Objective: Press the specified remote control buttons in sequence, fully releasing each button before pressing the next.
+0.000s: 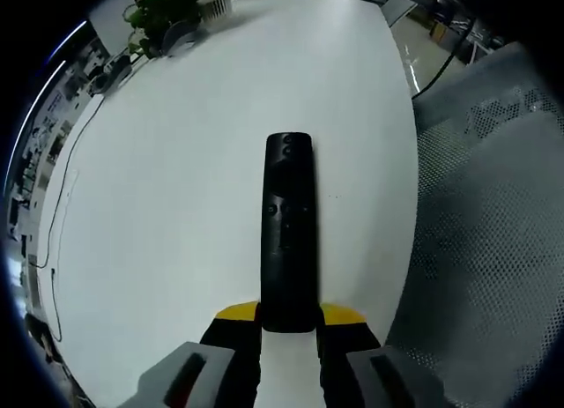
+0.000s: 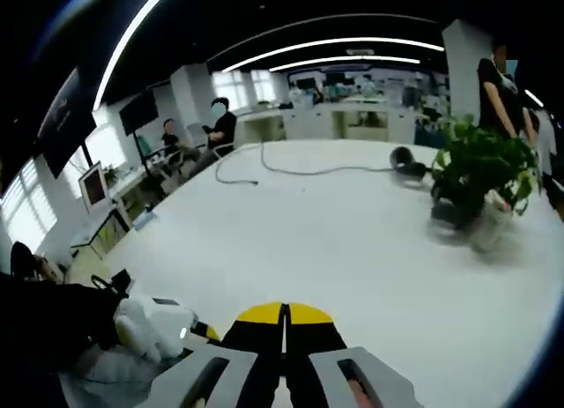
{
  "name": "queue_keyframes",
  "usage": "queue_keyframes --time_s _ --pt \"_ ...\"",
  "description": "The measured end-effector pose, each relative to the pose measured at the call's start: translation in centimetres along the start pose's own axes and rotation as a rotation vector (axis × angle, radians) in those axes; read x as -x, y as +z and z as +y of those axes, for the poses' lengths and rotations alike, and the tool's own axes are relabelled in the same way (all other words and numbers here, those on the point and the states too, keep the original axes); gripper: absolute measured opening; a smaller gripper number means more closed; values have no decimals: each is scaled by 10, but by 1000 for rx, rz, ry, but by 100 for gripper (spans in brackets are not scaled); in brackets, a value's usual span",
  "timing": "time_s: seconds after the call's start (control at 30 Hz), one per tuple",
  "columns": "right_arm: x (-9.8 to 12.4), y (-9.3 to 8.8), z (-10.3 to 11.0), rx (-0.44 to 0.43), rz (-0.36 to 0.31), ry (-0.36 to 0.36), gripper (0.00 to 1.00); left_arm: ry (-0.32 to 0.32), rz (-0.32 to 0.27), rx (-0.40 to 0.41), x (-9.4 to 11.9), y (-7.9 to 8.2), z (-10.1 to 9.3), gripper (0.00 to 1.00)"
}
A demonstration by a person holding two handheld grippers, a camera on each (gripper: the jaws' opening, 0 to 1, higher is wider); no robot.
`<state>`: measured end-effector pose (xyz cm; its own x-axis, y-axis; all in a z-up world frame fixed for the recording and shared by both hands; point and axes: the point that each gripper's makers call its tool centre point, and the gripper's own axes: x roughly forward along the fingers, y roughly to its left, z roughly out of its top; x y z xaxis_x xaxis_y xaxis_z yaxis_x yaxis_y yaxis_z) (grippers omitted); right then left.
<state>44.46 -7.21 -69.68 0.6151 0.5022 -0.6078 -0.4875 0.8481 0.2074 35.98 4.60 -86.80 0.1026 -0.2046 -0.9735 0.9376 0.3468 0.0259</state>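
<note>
Left gripper view has the black remote control lying flat on the white table, its near end clamped by the left gripper. It looks light, rigid and smooth-sided, so it may slip; the narrow long edges near that end suit holding, leaving the buttons clear. Right gripper view shows the right gripper with jaws together, holding nothing, above the table near a potted plant.

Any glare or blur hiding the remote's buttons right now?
Left gripper view: remote sharp and evenly lit on the white table, buttons faint, dark on dark; fisheye bends the table edges. Right gripper view: ceiling light strips glare, plant slightly soft.
</note>
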Motion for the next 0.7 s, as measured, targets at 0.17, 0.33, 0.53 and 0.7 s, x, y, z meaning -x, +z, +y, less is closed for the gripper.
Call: queue_keyframes --time_s 0.17,0.33,0.53,0.7 --pt "-17 -28 4 -49 129 50 0 -1 -19 27 1 -1 -8 23" --pt "-31 -42 -3 -88 126 43 0 6 -40 52 1 -1 -16 23" --pt "-39 -78 2 -114 258 65 0 3 -103 72 1 0 -25 23" --pt "-45 -107 10 -164 406 110 0 8 -177 82 2 0 -27 24"
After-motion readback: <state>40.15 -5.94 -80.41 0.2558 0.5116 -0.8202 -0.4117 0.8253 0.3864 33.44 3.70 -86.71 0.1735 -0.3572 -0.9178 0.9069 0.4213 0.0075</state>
